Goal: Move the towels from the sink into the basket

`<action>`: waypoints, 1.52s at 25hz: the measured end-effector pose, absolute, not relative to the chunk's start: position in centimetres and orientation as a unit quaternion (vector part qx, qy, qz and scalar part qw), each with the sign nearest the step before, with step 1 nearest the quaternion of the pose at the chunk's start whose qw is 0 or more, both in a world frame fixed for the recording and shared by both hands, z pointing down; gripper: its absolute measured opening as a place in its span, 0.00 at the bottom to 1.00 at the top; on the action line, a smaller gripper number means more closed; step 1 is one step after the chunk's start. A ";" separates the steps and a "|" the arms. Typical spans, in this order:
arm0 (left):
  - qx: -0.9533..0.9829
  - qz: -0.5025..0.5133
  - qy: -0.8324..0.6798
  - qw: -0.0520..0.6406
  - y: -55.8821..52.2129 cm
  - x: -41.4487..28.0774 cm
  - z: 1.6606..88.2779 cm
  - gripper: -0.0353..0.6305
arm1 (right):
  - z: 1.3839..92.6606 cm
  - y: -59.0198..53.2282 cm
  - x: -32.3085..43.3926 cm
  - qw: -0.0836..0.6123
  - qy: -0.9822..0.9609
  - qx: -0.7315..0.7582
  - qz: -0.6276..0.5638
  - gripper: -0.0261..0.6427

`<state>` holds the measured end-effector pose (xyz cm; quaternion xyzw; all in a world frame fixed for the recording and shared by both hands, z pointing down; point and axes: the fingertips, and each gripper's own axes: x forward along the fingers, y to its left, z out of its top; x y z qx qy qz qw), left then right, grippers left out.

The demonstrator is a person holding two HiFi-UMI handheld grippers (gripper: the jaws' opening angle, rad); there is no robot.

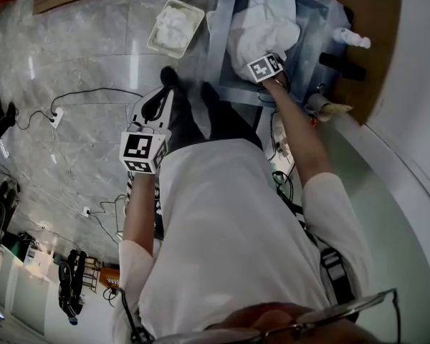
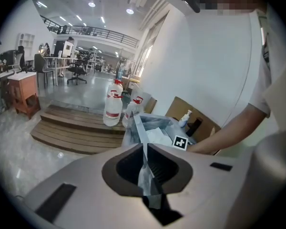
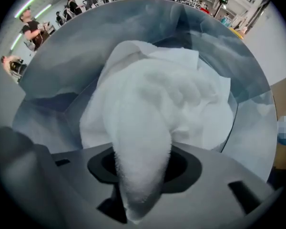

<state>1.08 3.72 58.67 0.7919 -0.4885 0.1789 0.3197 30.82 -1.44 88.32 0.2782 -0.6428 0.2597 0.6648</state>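
right gripper view: right gripper (image 3: 143,173) clamps a bunched fold of the towel (image 3: 157,104), a sound hold; soft and light, it should drape. left gripper (image 2: 146,168) closed, empty.

Sink (image 1: 216,56): far rim cut off by the head view's top edge. Towel (image 3: 148,118): underside hidden beneath its raised fold.

- A grey marbled floor (image 1: 93,56) is seen, on which a white basket (image 1: 158,26) is set, near the sink (image 1: 226,56).
- A low wooden platform (image 2: 71,128) is laid on the floor.
- Cables (image 1: 93,92) and a socket block (image 1: 55,117) are strewn over it.
- White towels (image 1: 265,27) are piled in the sink.
- Beside the sink, a brown board (image 1: 376,20) is seen, with a white pump bottle (image 1: 351,39) lying on it.
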 end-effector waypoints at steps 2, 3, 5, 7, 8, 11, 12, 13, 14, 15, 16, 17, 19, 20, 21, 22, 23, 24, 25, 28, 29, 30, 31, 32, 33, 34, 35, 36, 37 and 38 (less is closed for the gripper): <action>0.795 0.176 -0.489 0.314 3.4 0.9 57.9 0.10 | 87.3 -1.1 31.1 0.650 -0.647 0.280 0.283 0.30; 0.797 0.173 -0.488 0.310 3.3 0.9 57.5 0.10 | 86.6 -1.1 31.1 0.637 -0.651 0.287 0.296 0.29; 0.802 0.169 -0.486 0.304 3.2 0.6 56.6 0.10 | 84.7 -1.4 31.1 0.606 -0.663 0.309 0.312 0.29; 0.807 0.167 -0.481 0.298 3.2 0.4 55.6 0.10 | 81.9 -1.6 30.9 0.575 -0.678 0.329 0.318 0.28; 0.810 0.166 -0.479 0.295 3.3 0.2 55.1 0.10 | 80.1 -1.6 30.7 0.559 -0.686 0.337 0.320 0.28; 0.822 0.159 -0.470 0.278 2.6 -0.1 53.5 0.10 | 74.3 -3.0 29.7 0.509 -0.714 0.367 0.312 0.28; 0.827 0.155 -0.468 0.271 2.2 -0.2 53.0 0.10 | 72.4 -3.6 29.5 0.490 -0.723 0.378 0.307 0.28; 0.831 0.152 -0.465 0.266 2.0 -0.2 52.5 0.10 | 70.4 -4.1 29.3 0.471 -0.731 0.390 0.303 0.28; 0.834 0.149 -0.462 0.261 2.0 -0.3 52.0 0.10 | 68.3 -4.4 29.1 0.451 -0.739 0.401 0.299 0.28; 0.837 0.147 -0.460 0.257 1.9 -0.3 51.5 0.10 | 66.2 -4.8 28.9 0.430 -0.748 0.412 0.294 0.28; 0.840 0.144 -0.459 0.251 1.7 -0.5 51.0 0.10 | 63.9 -5.4 28.5 0.406 -0.757 0.424 0.287 0.28; 0.843 0.141 -0.457 0.244 1.4 -0.8 50.4 0.10 | 61.6 -6.1 28.2 0.382 -0.766 0.435 0.279 0.28; 0.848 0.137 -0.456 0.234 0.9 -1.4 49.2 0.10 | 56.8 -7.3 27.4 0.337 -0.781 0.455 0.263 0.28; 0.849 0.134 -0.456 0.230 0.7 -1.7 48.6 0.10 | 54.5 -7.8 27.0 0.315 -0.789 0.462 0.256 0.28; 0.851 0.132 -0.456 0.226 0.5 -2.0 48.2 0.10 | 52.3 -8.2 26.6 0.294 -0.795 0.469 0.248 0.28; 0.852 0.130 -0.457 0.222 0.4 -2.3 47.8 0.10 | 50.3 -8.5 26.2 0.274 -0.802 0.474 0.241 0.28; 0.852 0.129 -0.457 0.218 0.3 -2.7 47.5 0.10 | 48.4 -8.6 25.7 0.254 -0.808 0.477 0.235 0.28; 0.853 0.127 -0.458 0.217 0.4 -3.1 47.3 0.10 | 46.6 -8.6 25.2 0.236 -0.813 0.480 0.229 0.28; 0.853 0.126 -0.459 0.216 0.6 -3.5 47.1 0.10 | 44.8 -8.5 24.6 0.219 -0.819 0.481 0.223 0.28; 0.851 0.120 -0.463 0.216 1.0 -4.7 46.3 0.10 | 39.8 -8.3 22.5 0.173 -0.836 0.478 0.207 0.28; 0.851 0.117 -0.465 0.215 1.0 -5.1 46.1 0.10 | 38.2 -8.4 21.7 0.159 -0.842 0.475 0.202 0.28; 0.851 0.115 -0.467 0.213 0.9 -5.4 45.8 0.10 | 36.8 -8.6 20.9 0.146 -0.847 0.471 0.197 0.28; 0.850 0.112 -0.469 0.211 0.8 -5.8 45.6 0.10 | 35.6 -8.7 20.0 0.136 -0.853 0.466 0.193 0.28; 0.850 0.109 -0.471 0.210 0.8 -6.1 45.4 0.10 | 34.5 -8.9 19.2 0.128 -0.858 0.461 0.189 0.28; 0.849 0.107 -0.473 0.210 0.7 -6.4 45.3 0.10 | 33.7 -9.0 18.3 0.121 -0.863 0.454 0.186 0.28; 0.848 0.106 -0.476 0.210 0.6 -6.7 45.4 0.10 | 33.1 -9.2 17.4 0.116 -0.868 0.446 0.183 0.28; 0.846 0.105 -0.478 0.211 0.5 -7.0 45.4 0.10 | 32.8 -9.4 16.4 0.113 -0.873 0.438 0.182 0.28; 0.844 0.104 -0.481 0.212 0.5 -7.3 45.6 0.10 | 32.6 -9.5 15.5 0.112 -0.877 0.430 0.182 0.28; 0.842 0.104 -0.484 0.213 0.6 -7.8 45.7 0.10 | 32.7 -9.7 14.5 0.112 -0.880 0.423 0.184 0.28; 0.840 0.104 -0.487 0.214 0.7 -8.3 45.9 0.10 | 32.9 -9.8 13.5 0.113 -0.883 0.416 0.186 0.28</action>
